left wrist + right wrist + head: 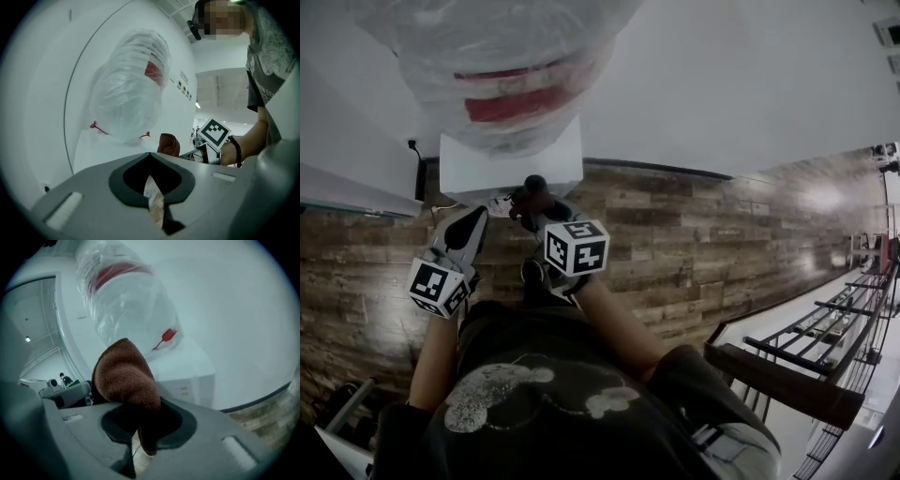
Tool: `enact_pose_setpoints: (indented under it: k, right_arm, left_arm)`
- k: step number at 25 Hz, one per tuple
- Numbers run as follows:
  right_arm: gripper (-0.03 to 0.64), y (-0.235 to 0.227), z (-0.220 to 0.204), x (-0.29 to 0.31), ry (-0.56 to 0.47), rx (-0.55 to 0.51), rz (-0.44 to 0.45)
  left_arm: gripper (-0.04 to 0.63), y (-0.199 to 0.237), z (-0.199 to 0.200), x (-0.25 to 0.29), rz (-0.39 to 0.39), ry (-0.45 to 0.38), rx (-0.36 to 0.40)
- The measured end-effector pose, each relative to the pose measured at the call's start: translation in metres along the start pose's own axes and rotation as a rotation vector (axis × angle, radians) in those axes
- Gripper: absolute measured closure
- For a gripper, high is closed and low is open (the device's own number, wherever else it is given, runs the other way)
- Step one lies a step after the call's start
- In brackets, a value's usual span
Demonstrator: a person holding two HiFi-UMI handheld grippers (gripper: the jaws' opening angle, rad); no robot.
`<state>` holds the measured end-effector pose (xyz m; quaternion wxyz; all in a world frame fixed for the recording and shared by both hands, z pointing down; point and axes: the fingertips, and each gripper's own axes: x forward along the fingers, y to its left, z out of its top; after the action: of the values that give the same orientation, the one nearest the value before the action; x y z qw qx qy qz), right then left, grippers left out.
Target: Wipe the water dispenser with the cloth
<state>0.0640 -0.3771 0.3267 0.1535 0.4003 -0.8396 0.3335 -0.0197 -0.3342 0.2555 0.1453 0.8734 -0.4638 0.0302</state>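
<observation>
The white water dispenser (511, 164) stands against the wall, its bottle (506, 66) wrapped in clear plastic with a red band. My right gripper (539, 211) is shut on a brown cloth (532, 192) just in front of the dispenser's body. In the right gripper view the cloth (124, 376) bulges up out of the jaws before the dispenser (187, 366) and does not visibly touch it. My left gripper (473, 220) hangs beside it on the left, shut and holding nothing. From the left gripper view the bottle (129, 98) and cloth (168, 144) both show.
The floor (694, 244) is wood-patterned planks. A black cable and plug (414, 148) run down the wall left of the dispenser. A dark metal railing (806, 356) and a drop lie to the right. The white wall (722, 84) backs the dispenser.
</observation>
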Motion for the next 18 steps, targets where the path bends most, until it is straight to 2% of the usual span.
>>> enact_pose_setpoints:
  k: [11, 15, 18]
  right_arm:
    - [0.558, -0.090, 0.007, -0.042, -0.079, 0.097, -0.182]
    - [0.558, -0.109, 0.009, -0.055, -0.119, 0.139, -0.225]
    - [0.558, -0.114, 0.008, -0.063, -0.139, 0.128, -0.254]
  left_arm:
    - [0.578, -0.025, -0.001, 0.033, -0.086, 0.011, 0.011]
    - [0.578, -0.026, 0.002, 0.022, -0.087, 0.010, 0.015]
    - [0.578, -0.014, 0.000, 0.000, -0.076, 0.009, 0.016]
